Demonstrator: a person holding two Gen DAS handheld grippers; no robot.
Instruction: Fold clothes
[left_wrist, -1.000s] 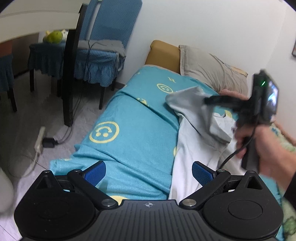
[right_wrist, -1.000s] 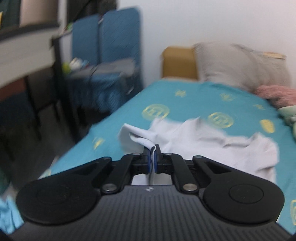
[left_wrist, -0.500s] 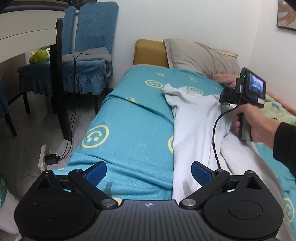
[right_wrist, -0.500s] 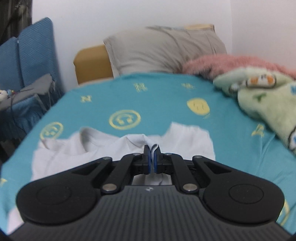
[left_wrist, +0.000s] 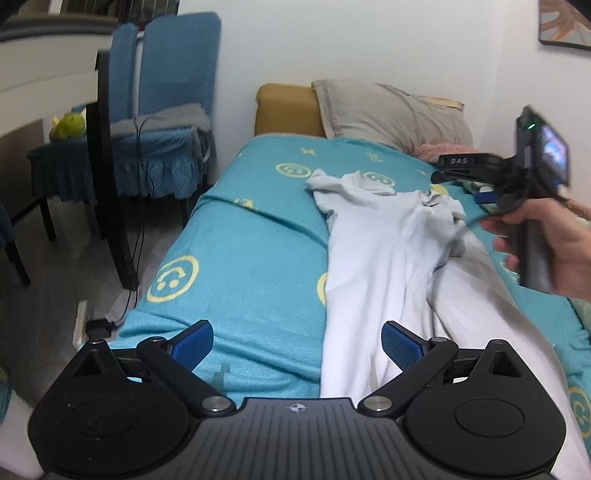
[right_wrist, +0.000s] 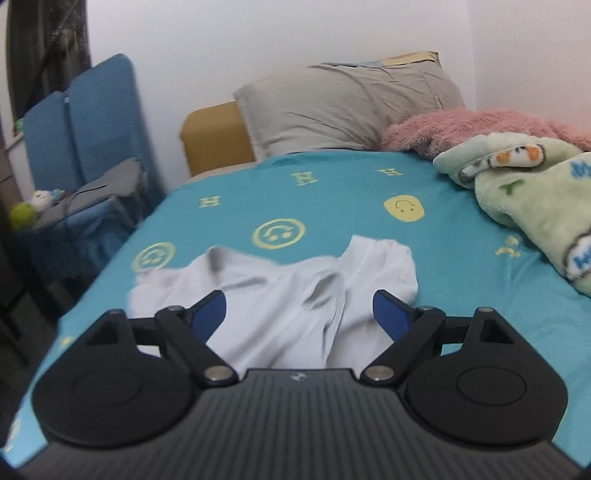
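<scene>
A white garment (left_wrist: 391, 258) lies stretched lengthwise on the teal bedsheet (left_wrist: 240, 258), crumpled at its far end. In the right wrist view the garment (right_wrist: 280, 295) lies just under the jaws with two lobes at its far edge. My left gripper (left_wrist: 297, 343) is open and empty above the garment's near end and the sheet. My right gripper (right_wrist: 298, 314) is open and empty just over the garment's far part; it also shows at the right of the left wrist view (left_wrist: 476, 173), held in a hand.
A grey pillow (right_wrist: 347, 107) and tan headboard (right_wrist: 214, 136) lie at the bed's head. A pink blanket (right_wrist: 476, 129) and green plush blanket (right_wrist: 532, 184) lie at the right. Blue chairs (left_wrist: 162, 110), a dark table leg (left_wrist: 110, 177) and floor cables (left_wrist: 99, 325) stand left of the bed.
My right gripper was shut on the garment and carried its end toward the bed's head; now it has opened and the cloth lies on the sheet. My left gripper stayed open.
</scene>
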